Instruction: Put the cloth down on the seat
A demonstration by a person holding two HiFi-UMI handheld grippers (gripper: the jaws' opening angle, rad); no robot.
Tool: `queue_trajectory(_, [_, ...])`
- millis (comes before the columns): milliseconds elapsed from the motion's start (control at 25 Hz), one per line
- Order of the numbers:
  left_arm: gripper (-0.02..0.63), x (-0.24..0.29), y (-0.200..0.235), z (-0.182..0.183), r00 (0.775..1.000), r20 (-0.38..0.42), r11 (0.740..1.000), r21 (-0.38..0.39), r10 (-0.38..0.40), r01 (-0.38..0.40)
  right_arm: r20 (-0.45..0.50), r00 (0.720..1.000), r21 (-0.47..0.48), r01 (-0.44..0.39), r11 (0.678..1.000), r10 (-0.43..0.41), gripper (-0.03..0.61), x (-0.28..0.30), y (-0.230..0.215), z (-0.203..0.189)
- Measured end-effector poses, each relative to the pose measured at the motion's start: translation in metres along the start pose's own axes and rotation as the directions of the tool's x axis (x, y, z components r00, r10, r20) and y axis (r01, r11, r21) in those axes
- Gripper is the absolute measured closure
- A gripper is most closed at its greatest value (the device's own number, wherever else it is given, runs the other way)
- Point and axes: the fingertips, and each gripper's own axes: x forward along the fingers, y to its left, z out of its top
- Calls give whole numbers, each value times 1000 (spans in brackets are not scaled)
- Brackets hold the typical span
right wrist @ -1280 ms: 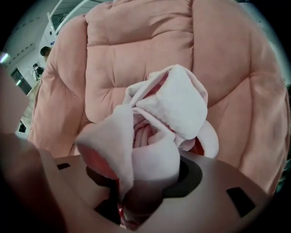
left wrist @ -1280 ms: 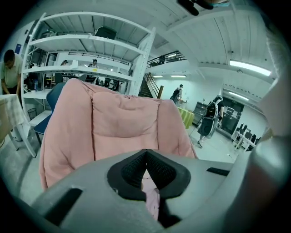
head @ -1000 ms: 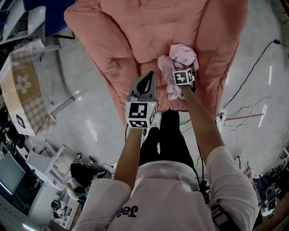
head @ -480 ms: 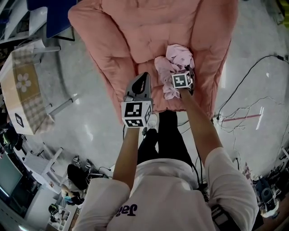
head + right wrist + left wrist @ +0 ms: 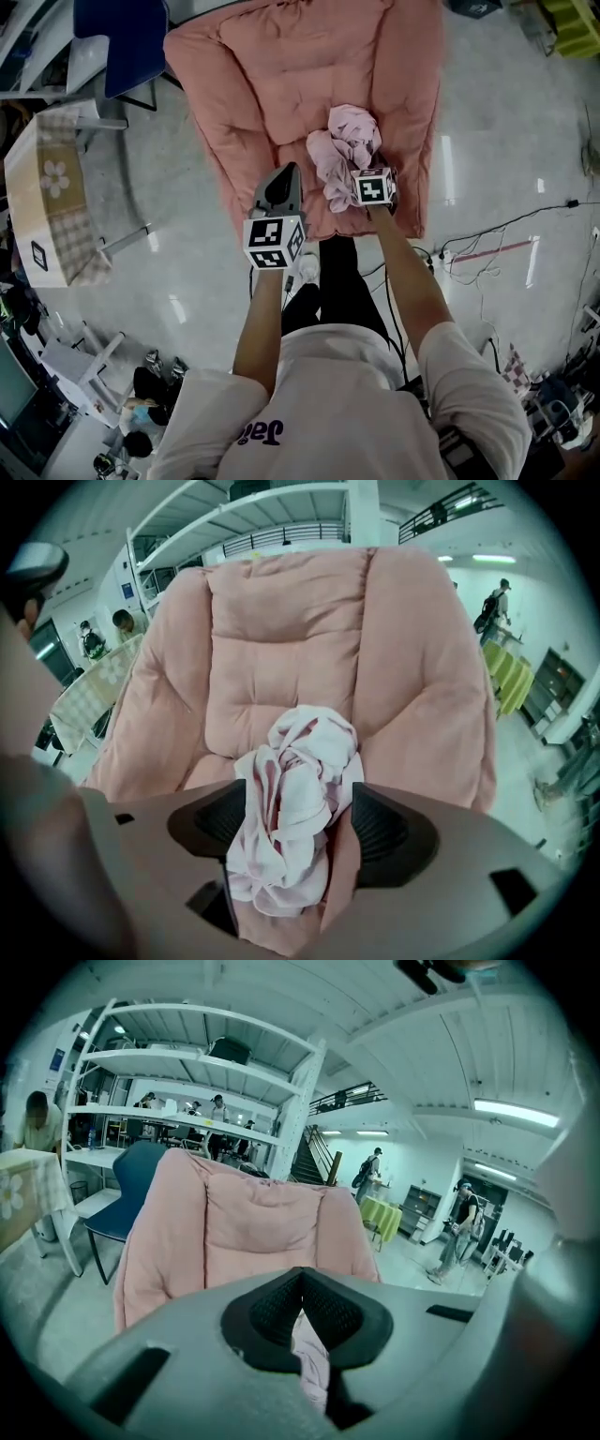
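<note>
Right tongs [image 5: 300, 832] just opened, cloth [image 5: 305, 752] loose between jaws, on seat [image 5: 267, 155]

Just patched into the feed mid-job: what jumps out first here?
A crumpled pale pink cloth lies on a big salmon-pink padded seat, top centre of the head view. The right gripper hangs over it. Its jaws have just been opening and stand wide, with the cloth showing between them but not pinched.

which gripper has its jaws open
The right gripper: its jaws have just been opening and stand wide apart, the pink cloth loose between them on the seat. The left gripper has jaws meeting at the tips.
</note>
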Motion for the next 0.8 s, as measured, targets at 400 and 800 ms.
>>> queue_trajectory(400, [600,-67,-33,26,995,93,999,21,-37,35,285,959,80,-32,996,8,238,-129,21,42])
queue_trajectory(800, [600,-146,-34,68,971,237,997,66,16,-32,562,824,97,26,995,-76,314,-281,45,85])
